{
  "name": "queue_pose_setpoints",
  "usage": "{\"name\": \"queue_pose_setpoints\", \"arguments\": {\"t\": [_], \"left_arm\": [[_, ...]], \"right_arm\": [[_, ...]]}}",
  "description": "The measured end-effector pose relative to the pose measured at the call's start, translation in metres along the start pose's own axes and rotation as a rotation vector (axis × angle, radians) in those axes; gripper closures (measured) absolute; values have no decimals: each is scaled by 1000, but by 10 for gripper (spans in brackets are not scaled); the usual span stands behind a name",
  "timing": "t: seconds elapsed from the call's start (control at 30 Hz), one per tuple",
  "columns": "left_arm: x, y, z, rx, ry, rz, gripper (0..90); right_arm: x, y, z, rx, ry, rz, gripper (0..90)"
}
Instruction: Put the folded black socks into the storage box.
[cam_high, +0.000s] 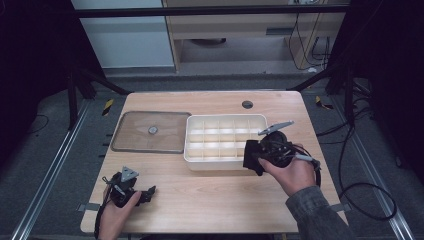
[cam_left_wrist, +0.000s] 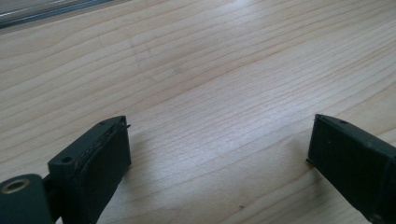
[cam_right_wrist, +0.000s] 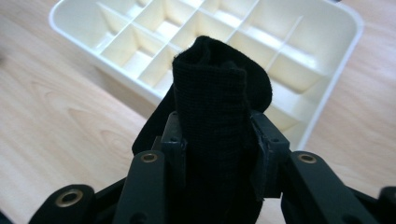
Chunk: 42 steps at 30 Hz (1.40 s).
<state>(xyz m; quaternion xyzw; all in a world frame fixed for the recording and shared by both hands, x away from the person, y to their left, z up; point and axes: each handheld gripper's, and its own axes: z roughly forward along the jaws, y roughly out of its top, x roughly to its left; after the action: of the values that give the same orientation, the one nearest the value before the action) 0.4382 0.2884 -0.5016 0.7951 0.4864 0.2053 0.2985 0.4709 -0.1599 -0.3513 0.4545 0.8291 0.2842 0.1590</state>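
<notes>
- A cream divider box (cam_high: 225, 141) sits at the middle of the table (cam_high: 215, 200); every compartment I can see into is bare.
- Its clear lid (cam_high: 150, 131) lies flat on the table just beside the box at the box's 9 o'clock, a small round knob (cam_high: 153, 130) at the lid's centre.
- My right gripper (cam_high: 253, 157) is clenched on a rolled black sock (cam_right_wrist: 212, 107); in the right gripper view the roll stands up between the pads, with the box's compartments behind it.
- From above, sock and gripper hang at the box's 4 o'clock corner, over its rim.
- My left gripper (cam_high: 147, 192) rests low at the table's 7 o'clock, jaws spread wide over bare wood.
</notes>
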Motion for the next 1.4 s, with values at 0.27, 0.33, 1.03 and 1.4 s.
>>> {"name": "queue_pose_setpoints", "arguments": {"t": [0.27, 0.33, 1.03, 1.4], "left_arm": [[8, 0, -2, -15, 13, -25, 43], [7, 1, -2, -19, 14, -22, 43], [11, -2, -6, -38, 19, -34, 39], [12, -3, -2, -36, 29, -21, 39]], "right_arm": [[-17, 13, -16, -3, -54, -17, 634], [-20, 15, -19, -4, -58, -14, 633], [-51, 29, -15, 11, -141, -12, 631], [-66, 38, 7, 18, -167, 0, 627]]}}
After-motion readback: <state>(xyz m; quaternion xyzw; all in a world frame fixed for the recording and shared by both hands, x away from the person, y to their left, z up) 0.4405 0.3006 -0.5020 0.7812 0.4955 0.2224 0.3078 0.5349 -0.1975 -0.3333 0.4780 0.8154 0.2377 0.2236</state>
